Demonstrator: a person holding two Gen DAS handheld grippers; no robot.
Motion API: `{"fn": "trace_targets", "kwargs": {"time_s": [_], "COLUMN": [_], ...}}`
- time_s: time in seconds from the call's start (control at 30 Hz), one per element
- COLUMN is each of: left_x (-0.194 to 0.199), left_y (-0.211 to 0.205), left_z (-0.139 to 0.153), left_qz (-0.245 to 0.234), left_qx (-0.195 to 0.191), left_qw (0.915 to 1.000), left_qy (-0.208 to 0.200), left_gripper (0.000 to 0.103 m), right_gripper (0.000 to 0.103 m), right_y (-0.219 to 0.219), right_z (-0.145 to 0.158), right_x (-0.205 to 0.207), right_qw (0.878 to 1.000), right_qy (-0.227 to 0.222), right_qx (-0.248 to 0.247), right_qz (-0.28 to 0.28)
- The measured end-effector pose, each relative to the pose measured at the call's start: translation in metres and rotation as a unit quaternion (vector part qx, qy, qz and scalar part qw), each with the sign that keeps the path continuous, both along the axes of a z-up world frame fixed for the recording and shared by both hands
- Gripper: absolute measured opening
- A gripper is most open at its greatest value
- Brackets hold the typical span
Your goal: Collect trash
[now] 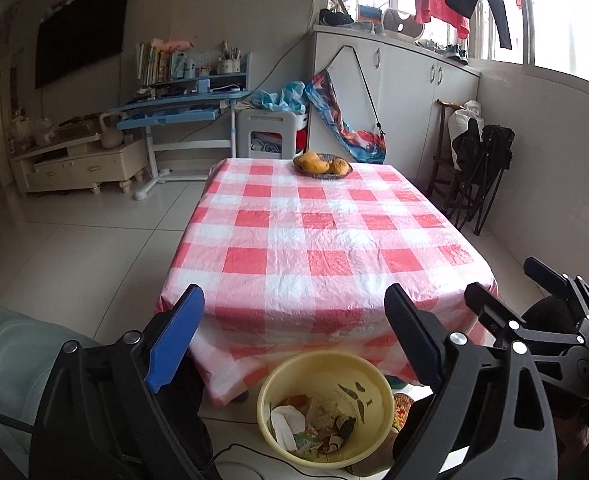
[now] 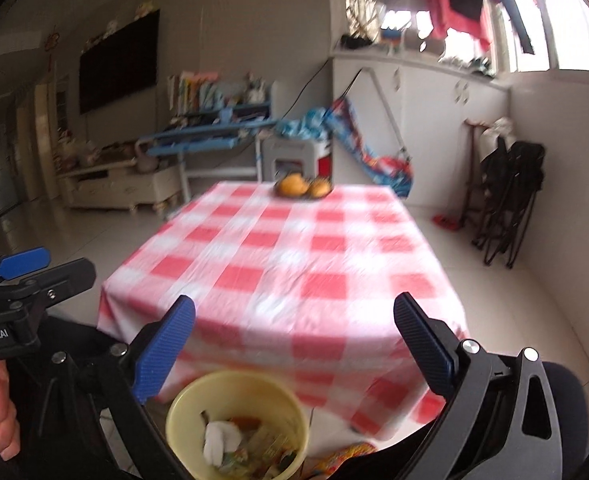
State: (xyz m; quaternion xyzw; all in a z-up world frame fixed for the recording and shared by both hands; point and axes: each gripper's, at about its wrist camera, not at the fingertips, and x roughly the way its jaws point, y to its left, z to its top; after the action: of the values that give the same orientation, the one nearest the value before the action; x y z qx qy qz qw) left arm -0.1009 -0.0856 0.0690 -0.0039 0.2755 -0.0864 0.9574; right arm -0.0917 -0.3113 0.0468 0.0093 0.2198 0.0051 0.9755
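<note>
left gripper (image 1: pixel 294 336) agape, empty | trash (image 1: pixel 314 424) below in bin (image 1: pixel 368 384)

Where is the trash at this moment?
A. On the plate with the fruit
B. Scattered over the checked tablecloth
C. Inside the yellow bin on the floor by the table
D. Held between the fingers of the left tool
C: paper and wrappers lie inside the yellow bin on the floor at the table's near end; the checked tablecloth carries only the fruit plate.

worktop (image 1: pixel 326 248): red-white checked cloth | on it: fruit basket (image 1: pixel 323 165) at far edge | floor (image 1: pixel 94 248): yellow bin (image 1: pixel 326 404) by near edge
</note>
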Motion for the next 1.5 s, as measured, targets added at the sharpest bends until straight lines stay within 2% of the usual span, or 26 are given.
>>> {"fn": "trace_targets", "kwargs": {"time_s": [0.2, 0.37, 0.67, 1.1, 1.5], "left_x": [-0.009, -0.015, -0.016, -0.017, -0.017], "left_y": [-0.002, -0.002, 0.004, -0.004, -0.005], "left_z": [0.012, 0.019, 0.022, 0.016, 0.016], "left_qz": [0.009, 0.017, 0.035, 0.035, 0.036], "left_qx": [0.002, -0.005, -0.007, 0.014, 0.014], "left_qw": [0.9997, 0.9993, 0.9983, 0.9982, 0.9982], "left_qy": [-0.022, -0.033, -0.045, -0.047, -0.047], "left_gripper": [0.092, 0.094, 0.096, 0.096, 0.096], "right_gripper": [0.095, 0.095, 0.095, 0.095, 0.095], "right_y": [-0.009, -0.008, 0.0, -0.005, -0.006], "right_z": [0.015, 0.023, 0.011, 0.006, 0.005], "right_x": [-0.008, -0.018, -0.009, -0.009, -0.008], "right_qw": [0.998, 0.996, 0.997, 0.998, 0.998], "right_qy": [-0.047, -0.08, -0.056, -0.038, -0.035], "right_qx": [-0.007, -0.018, -0.032, -0.03, -0.028], "right_qz": [-0.035, -0.041, -0.031, -0.04, -0.041]}}
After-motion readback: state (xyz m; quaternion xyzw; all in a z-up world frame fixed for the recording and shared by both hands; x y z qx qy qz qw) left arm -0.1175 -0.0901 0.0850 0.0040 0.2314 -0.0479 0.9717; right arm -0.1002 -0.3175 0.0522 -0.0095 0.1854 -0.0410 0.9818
